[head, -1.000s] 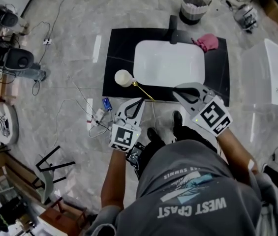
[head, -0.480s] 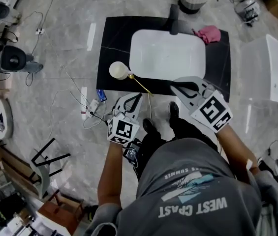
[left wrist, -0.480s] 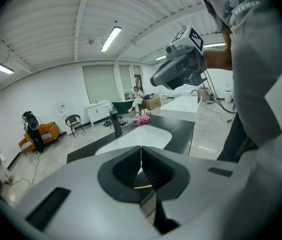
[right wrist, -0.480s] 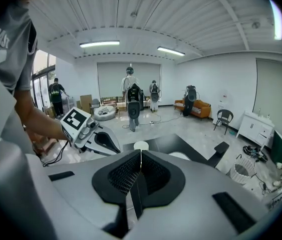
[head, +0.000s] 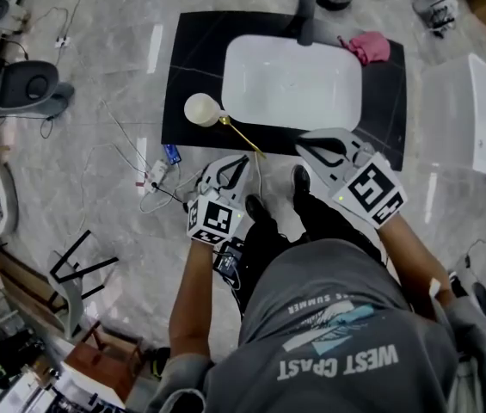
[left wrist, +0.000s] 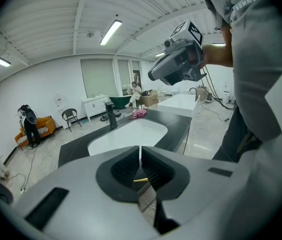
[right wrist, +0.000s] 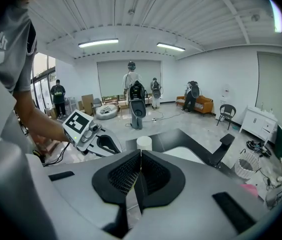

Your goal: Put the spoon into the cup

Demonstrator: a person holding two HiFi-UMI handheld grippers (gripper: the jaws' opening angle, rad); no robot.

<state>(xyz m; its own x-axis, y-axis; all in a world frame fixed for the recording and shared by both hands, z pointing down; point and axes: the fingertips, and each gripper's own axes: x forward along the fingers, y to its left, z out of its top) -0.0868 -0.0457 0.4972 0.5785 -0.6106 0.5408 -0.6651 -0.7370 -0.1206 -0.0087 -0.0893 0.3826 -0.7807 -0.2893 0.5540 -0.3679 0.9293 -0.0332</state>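
Observation:
A cream cup [head: 201, 109] stands on the black countertop [head: 187, 58], left of the white sink [head: 290, 80]. A thin gold spoon [head: 243, 136] lies on the counter, slanting from beside the cup to the front edge. My left gripper [head: 243, 163] is shut and empty, its tips just short of the spoon's near end; a gold sliver of the spoon [left wrist: 141, 180] shows under its jaws [left wrist: 141, 151]. My right gripper [head: 305, 148] hangs over the counter's front edge, shut on nothing [right wrist: 141, 154]. In the right gripper view the cup [right wrist: 143, 143] is ahead and the left gripper [right wrist: 88, 134] is at the left.
A black tap [head: 307, 24] and a pink cloth [head: 370, 47] sit behind the sink. A white box [head: 483, 119] stands to the right. Cables [head: 131, 157] and a small blue object [head: 171, 153] lie on the floor left of the counter. People stand far off [right wrist: 131, 81].
Both grippers have come down, the left one more, and its tips are nearer the spoon's end. Cup and spoon keep their places on the counter.

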